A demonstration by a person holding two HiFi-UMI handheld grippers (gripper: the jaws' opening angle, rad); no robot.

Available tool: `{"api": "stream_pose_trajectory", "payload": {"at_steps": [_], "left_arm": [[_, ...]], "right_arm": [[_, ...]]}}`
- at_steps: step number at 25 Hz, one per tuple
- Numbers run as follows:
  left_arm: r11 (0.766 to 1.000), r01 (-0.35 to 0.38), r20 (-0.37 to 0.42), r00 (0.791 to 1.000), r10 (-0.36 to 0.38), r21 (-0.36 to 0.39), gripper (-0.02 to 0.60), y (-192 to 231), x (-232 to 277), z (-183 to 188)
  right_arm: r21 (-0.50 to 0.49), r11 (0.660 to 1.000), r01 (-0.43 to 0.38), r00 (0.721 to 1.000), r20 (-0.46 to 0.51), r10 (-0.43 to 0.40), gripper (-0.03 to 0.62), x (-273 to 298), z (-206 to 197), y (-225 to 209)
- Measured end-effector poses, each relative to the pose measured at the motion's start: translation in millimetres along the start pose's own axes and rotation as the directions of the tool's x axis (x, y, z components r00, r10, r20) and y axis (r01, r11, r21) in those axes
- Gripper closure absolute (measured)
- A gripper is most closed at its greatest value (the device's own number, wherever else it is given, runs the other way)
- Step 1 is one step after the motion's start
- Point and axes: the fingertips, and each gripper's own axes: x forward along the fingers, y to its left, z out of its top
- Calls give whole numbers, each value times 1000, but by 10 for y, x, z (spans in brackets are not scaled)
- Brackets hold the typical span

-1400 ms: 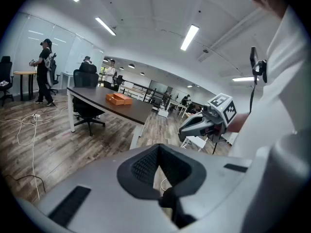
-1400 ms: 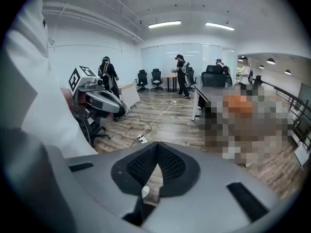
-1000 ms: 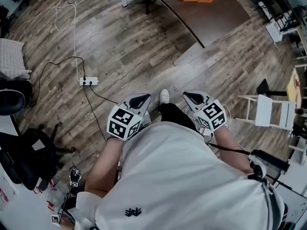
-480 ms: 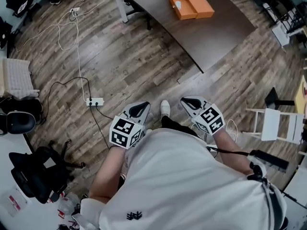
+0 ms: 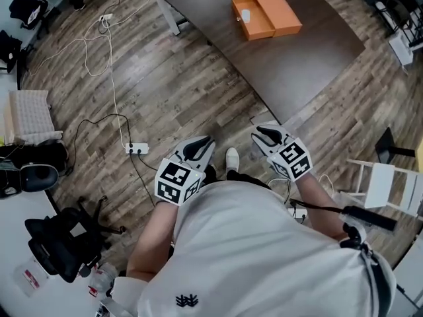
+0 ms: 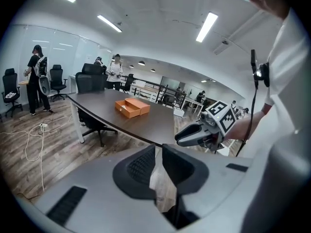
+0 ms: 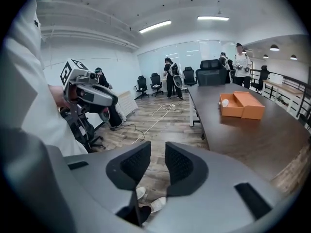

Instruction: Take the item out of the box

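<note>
Lying well ahead of your tools, the open orange box's (image 5: 266, 15) white item (image 5: 246, 16) is indistinct; left gripper (image 5: 201, 144) barely parted, right gripper (image 5: 262, 133) just opening, both empty.

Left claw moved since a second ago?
Yes. The left claw has moved forward, toward the dark brown table: the white power strip on the floor, earlier ahead of it, is now level with it.

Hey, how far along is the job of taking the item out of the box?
Done: nothing yet; the white item lies inside the open orange box on the table. In hand: the left gripper and right gripper are empty, over the floor short of the table; the right jaws have just been opening. Left: reach the box, grip the item, lift it out.
</note>
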Motion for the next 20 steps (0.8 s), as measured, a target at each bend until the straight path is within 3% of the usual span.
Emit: {"api": "stream_pose_trajectory", "payload": {"at_steps": [4, 10, 20], "left_arm": [[1000, 12, -19, 1000, -13, -8, 534, 250, 144, 134], [1000, 29, -10, 1000, -29, -3, 559, 959, 360, 412], [978, 180, -26, 984, -178, 108, 572, 2282, 449, 1097]], "right_arm": [[23, 1000, 8, 1000, -3, -8, 511, 223, 131, -265], [56, 996, 73, 997, -15, -72, 514, 657, 471, -719], [176, 951, 256, 966, -13, -258, 530, 1468, 1394, -1536]]}}
